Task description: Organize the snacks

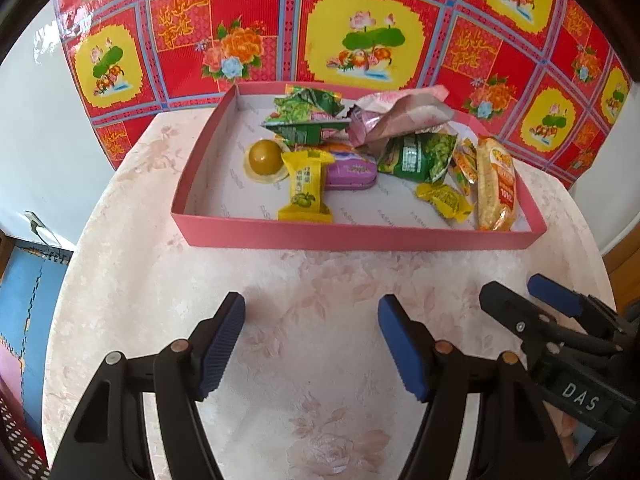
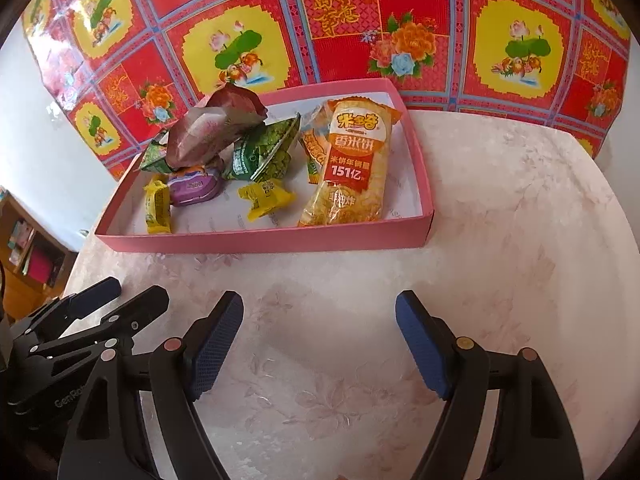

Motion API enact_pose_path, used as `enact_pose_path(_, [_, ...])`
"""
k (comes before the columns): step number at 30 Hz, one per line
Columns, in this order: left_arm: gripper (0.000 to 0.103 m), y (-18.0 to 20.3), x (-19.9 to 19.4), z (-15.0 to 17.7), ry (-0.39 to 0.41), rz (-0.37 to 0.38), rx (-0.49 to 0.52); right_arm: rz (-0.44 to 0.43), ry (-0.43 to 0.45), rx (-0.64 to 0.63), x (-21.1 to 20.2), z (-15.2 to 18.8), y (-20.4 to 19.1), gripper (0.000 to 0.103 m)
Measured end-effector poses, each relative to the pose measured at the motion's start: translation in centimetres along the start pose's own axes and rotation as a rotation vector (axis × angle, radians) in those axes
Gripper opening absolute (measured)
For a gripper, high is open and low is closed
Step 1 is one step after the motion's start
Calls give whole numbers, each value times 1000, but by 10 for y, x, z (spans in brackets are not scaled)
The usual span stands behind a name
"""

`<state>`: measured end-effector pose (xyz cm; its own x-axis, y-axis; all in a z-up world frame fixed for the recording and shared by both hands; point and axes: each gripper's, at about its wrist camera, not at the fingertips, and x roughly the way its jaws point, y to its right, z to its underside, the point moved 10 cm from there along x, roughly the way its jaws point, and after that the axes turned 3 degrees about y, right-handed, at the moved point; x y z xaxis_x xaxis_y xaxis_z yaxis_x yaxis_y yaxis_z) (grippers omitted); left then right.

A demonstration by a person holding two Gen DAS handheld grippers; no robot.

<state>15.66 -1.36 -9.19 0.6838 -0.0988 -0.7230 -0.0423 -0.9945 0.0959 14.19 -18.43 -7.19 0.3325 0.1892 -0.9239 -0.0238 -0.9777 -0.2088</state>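
Note:
A shallow pink box (image 1: 360, 234) (image 2: 264, 240) sits at the back of the table and holds several snacks. Among them are an orange rice cracker pack (image 1: 496, 184) (image 2: 350, 164), green pea packets (image 1: 420, 156) (image 2: 262, 154), yellow wrapped candies (image 1: 306, 188) (image 2: 266, 196), a purple tin (image 1: 350, 170) (image 2: 194, 188), a pink-brown bag (image 1: 396, 118) (image 2: 212, 128) and a round jelly cup (image 1: 265, 158). My left gripper (image 1: 312, 344) hangs open over bare tablecloth in front of the box. My right gripper (image 2: 320, 344) is open too, with nothing between its fingers.
The table wears a pale floral cloth (image 1: 320, 280) (image 2: 500, 220). A red and yellow patterned sheet (image 1: 360, 32) covers the wall behind the box. A blue floor mat (image 1: 24, 300) shows at the left, and a wooden shelf (image 2: 28, 252) stands left of the table.

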Motion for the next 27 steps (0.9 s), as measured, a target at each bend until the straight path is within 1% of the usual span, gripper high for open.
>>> enact_pose_path(8, [73, 1, 0, 1, 7, -11, 15, 24, 15, -17, 1, 1, -2, 81])
enact_pose_path(27, [73, 1, -1, -1, 17, -6, 13, 34, 15, -40, 2, 1, -2, 81])
